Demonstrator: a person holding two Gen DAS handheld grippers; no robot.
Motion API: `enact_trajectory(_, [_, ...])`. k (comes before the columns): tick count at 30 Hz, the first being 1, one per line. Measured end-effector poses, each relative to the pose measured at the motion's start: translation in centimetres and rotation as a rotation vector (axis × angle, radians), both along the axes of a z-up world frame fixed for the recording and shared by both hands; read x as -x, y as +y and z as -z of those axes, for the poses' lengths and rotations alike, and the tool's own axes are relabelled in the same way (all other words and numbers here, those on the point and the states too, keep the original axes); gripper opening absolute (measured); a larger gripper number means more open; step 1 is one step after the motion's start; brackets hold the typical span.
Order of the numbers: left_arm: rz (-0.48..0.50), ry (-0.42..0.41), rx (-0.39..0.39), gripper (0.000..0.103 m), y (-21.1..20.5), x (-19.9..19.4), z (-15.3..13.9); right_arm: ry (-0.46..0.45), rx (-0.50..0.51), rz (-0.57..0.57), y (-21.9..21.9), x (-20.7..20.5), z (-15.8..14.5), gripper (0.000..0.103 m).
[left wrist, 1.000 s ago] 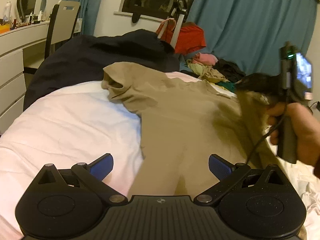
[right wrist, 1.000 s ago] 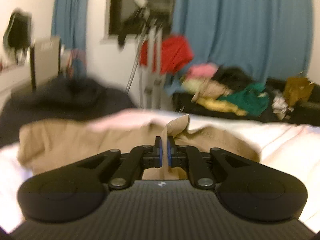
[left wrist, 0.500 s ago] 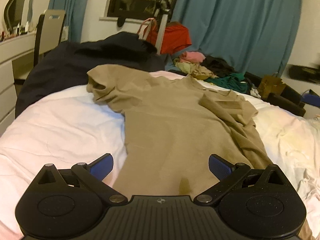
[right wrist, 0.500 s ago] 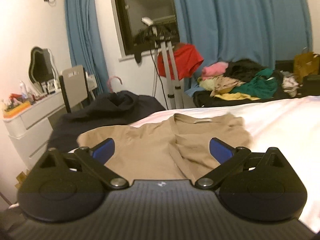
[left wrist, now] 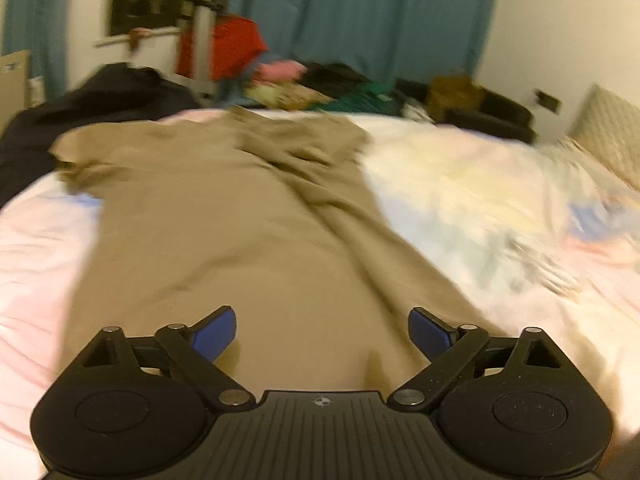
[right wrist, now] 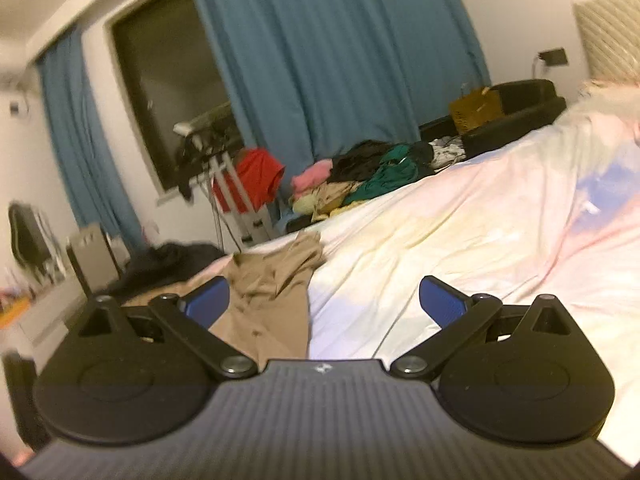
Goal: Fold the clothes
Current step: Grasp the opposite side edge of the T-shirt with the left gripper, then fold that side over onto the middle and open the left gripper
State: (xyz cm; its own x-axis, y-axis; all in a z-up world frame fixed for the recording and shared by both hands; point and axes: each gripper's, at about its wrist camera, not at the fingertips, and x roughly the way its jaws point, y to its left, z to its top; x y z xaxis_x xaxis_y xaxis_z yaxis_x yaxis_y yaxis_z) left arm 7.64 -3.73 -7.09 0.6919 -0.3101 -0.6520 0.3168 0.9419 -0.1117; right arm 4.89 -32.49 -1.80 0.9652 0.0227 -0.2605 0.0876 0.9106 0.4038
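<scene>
A tan short-sleeved shirt [left wrist: 224,216] lies spread on the pale bed sheet [left wrist: 480,208], its right side folded inward over the body. My left gripper [left wrist: 322,334] is open and empty just above the shirt's near hem. In the right wrist view the shirt [right wrist: 272,292] lies left of centre. My right gripper [right wrist: 324,304] is open and empty, tilted, above the bed beside the shirt's right edge.
A dark blanket [left wrist: 100,96] lies at the bed's far left. A pile of coloured clothes [right wrist: 360,180] sits beyond the bed, near a stand with a red garment [right wrist: 256,176]. Blue curtains [right wrist: 332,60] hang behind. A desk and chair [right wrist: 92,256] stand left.
My right gripper let go of the shirt's right side, opened and drew back to the right. My left gripper swung right over the shirt's hem. The view is blurred by motion.
</scene>
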Motion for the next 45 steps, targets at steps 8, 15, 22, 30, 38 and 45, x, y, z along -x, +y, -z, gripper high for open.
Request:
enact_trajectory(8, [0.227, 0.164, 0.114, 0.080, -10.1, 2.6, 1.5, -0.073, -0.037, 0.082, -4.2, 1.5, 0.5, 0.103])
enact_trajectory(15, [0.340, 0.225, 0.001, 0.053, -15.5, 3.5, 5.5, -0.123, -0.058, 0.065, -5.2, 2.1, 1.0, 0.103])
enact_trajectory(22, [0.279, 0.237, 0.058, 0.005, -12.8, 2.5, 5.2, -0.095, -0.099, 0.058, -6.0, 1.6, 1.4, 0.103])
enact_trajectory(30, [0.146, 0.242, 0.391, 0.004, 0.9, 5.3, -1.3, -0.065, -0.088, 0.035, -4.8, 1.3, 1.4, 0.103])
enact_trajectory(38, [-0.073, 0.358, 0.312, 0.005, 9.2, 5.7, 2.6, -0.017, 0.004, -0.012, -1.9, 0.6, 1.0, 0.103])
enact_trajectory(45, [-0.082, 0.377, 0.291, 0.017, 9.7, 4.6, 3.3, 0.014, 0.076, -0.041, 0.2, 0.5, 1.0, 0.103])
